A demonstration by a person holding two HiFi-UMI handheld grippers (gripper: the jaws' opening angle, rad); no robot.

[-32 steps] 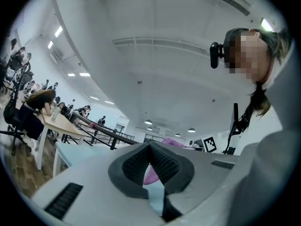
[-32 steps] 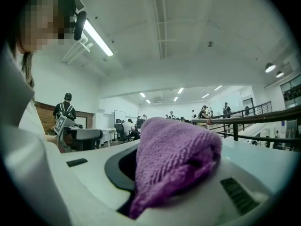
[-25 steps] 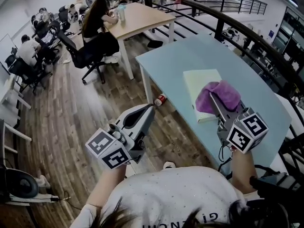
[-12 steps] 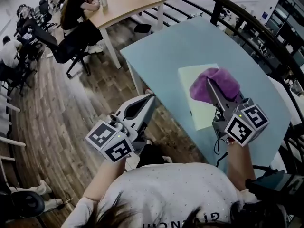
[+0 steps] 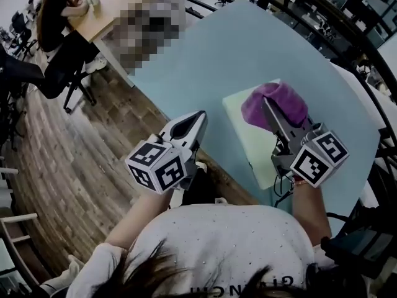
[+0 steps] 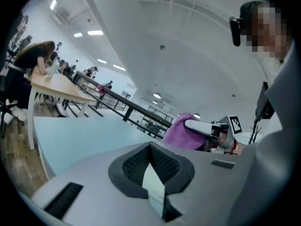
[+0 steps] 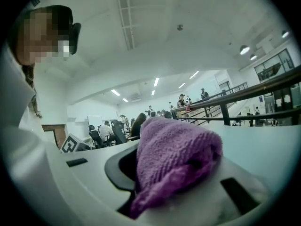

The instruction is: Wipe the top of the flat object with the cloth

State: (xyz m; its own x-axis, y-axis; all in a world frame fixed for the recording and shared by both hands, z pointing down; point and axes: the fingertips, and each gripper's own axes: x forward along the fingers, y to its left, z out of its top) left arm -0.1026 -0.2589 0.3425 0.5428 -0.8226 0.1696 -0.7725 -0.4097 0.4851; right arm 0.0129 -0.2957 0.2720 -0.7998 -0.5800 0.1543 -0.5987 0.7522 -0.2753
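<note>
A pale flat object [image 5: 248, 121] lies on the light blue table [image 5: 205, 48]. My right gripper [image 5: 268, 105] is shut on a bunched purple cloth [image 5: 274, 103], which hangs over the far end of the flat object; whether it touches I cannot tell. The cloth [image 7: 174, 159] fills the right gripper view, clamped between the jaws. My left gripper [image 5: 197, 118] is shut and holds nothing; its tip sits at the table's near edge, left of the flat object. In the left gripper view the jaws meet, and the cloth [image 6: 181, 133] and right gripper [image 6: 202, 126] show beyond.
A black railing [image 5: 335, 23] runs along the table's far side. A wooden table [image 5: 111, 5] with a seated person [image 5: 56, 17] stands at the upper left, over a wood floor [image 5: 56, 160]. More people sit in the background [image 7: 106, 131].
Both grippers have moved forward toward the table, and the head view has swung over it. The left gripper's tip now reaches the table edge. The cloth stays clamped in the right gripper.
</note>
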